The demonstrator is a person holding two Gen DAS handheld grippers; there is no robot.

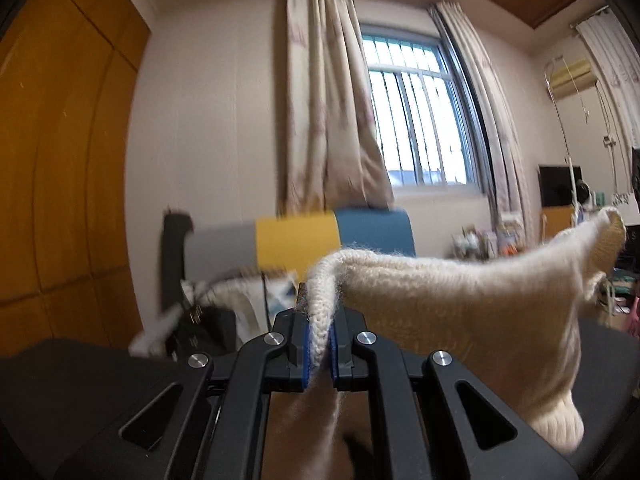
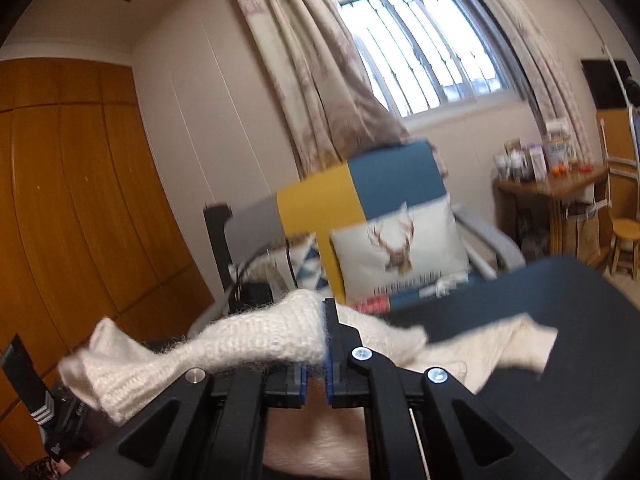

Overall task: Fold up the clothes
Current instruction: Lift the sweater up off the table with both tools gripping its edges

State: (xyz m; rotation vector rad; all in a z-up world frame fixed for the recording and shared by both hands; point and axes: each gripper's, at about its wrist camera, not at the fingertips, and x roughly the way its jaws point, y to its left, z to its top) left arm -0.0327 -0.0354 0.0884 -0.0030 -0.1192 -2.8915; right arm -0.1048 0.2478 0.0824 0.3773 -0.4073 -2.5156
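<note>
- The left gripper (image 1: 320, 344) pinches the sweater (image 1: 460, 312) tight.
- The right gripper (image 2: 316, 376) pinches it tight too.
- It hangs loose; a quick tug could make it slip out.

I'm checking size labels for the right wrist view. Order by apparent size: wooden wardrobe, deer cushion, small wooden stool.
1. Wooden wardrobe
2. Deer cushion
3. Small wooden stool
The stool stands farther back, so only its apparent size is ranked.
</note>
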